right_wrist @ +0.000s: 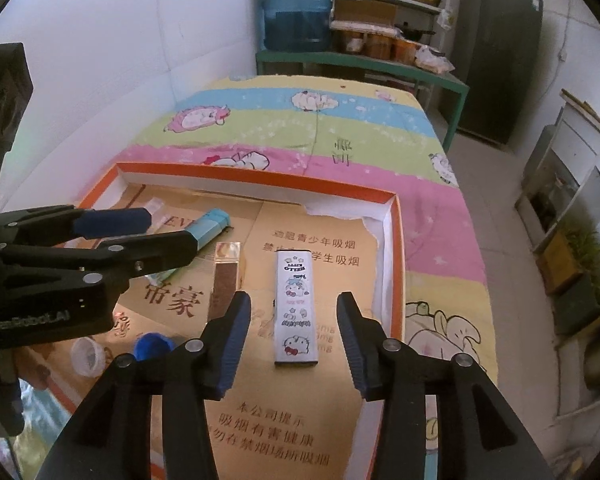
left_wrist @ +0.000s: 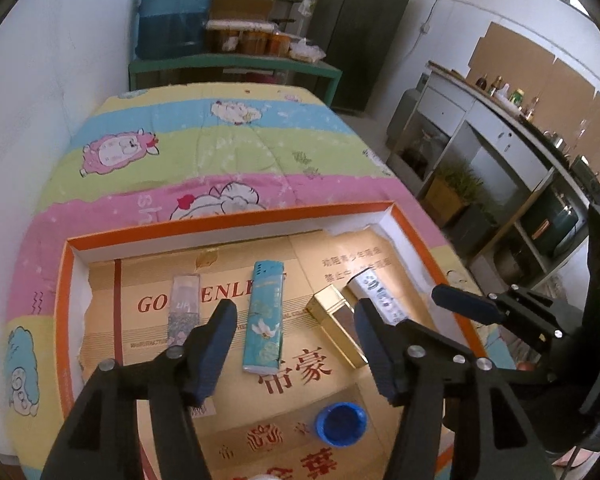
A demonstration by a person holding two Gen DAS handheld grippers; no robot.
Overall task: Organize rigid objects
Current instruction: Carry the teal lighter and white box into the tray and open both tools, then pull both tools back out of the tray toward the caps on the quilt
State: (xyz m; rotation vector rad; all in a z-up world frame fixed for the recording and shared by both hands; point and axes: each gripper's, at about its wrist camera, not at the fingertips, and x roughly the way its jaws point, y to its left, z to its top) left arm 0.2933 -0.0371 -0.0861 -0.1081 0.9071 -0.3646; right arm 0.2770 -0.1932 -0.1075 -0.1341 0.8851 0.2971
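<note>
An orange-rimmed shallow box [left_wrist: 236, 220] lined with gold cardboard lies on a striped quilt. In it lie a clear lip tube [left_wrist: 184, 304], a teal lighter [left_wrist: 262, 316], a gold case [left_wrist: 336, 320] and a white cartoon-print lighter [left_wrist: 374, 292], side by side. My left gripper [left_wrist: 294, 316] hangs open above the teal lighter, pads clear of it. My right gripper [right_wrist: 294, 300] is open over the white lighter [right_wrist: 296, 312], which lies flat between the fingers, untouched. The left gripper [right_wrist: 148, 228] shows at the left of the right wrist view, over the teal lighter [right_wrist: 212, 228].
A blue cap [left_wrist: 341, 424] and a clear cap [right_wrist: 86, 356] lie near the box's front. A white wall runs along the left. Behind the bed stand a green bench with a water jug [right_wrist: 296, 4] and a dark fridge [right_wrist: 496, 48]. Kitchen counters [left_wrist: 512, 152] line the right.
</note>
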